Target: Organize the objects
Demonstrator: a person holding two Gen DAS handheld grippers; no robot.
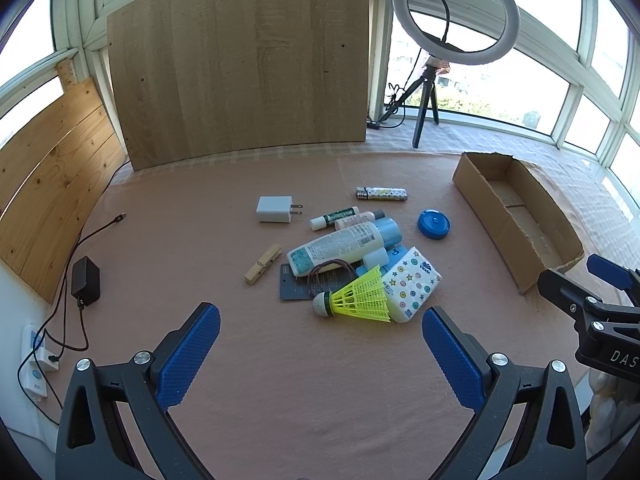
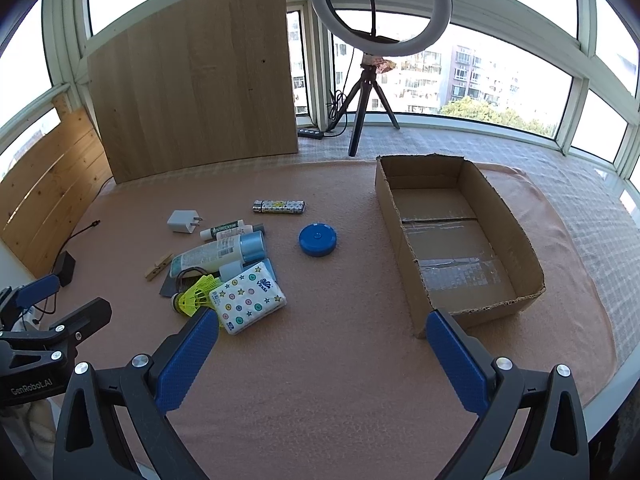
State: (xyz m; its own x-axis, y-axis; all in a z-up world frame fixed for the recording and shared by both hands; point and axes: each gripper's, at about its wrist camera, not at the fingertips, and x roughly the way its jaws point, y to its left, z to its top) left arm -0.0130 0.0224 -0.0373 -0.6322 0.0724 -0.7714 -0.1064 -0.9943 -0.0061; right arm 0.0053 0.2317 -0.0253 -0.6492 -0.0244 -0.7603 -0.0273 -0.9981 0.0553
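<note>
Pink cloth (image 1: pixel 280 360) before bay windows, ring light (image 2: pixel 382 8) behind; cardboard box (image 2: pixel 516 240) right of clutter. Left gripper (image 1: pixel 320 348), right gripper (image 2: pixel 322 354): both spread wide, holding nothing

The dark card (image 1: pixel 294 286) lies mostly hidden under the lotion bottle (image 1: pixel 340 246) and shuttlecock (image 1: pixel 358 296); its print is unreadable.

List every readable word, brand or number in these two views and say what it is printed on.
"GenRobot.AI": body of the left tongs.
"DAS", cut off at the frame edge: body of the right tongs.
Tissue pack: logo too blurred.
Lotion bottle, small tube: print too small.
</note>
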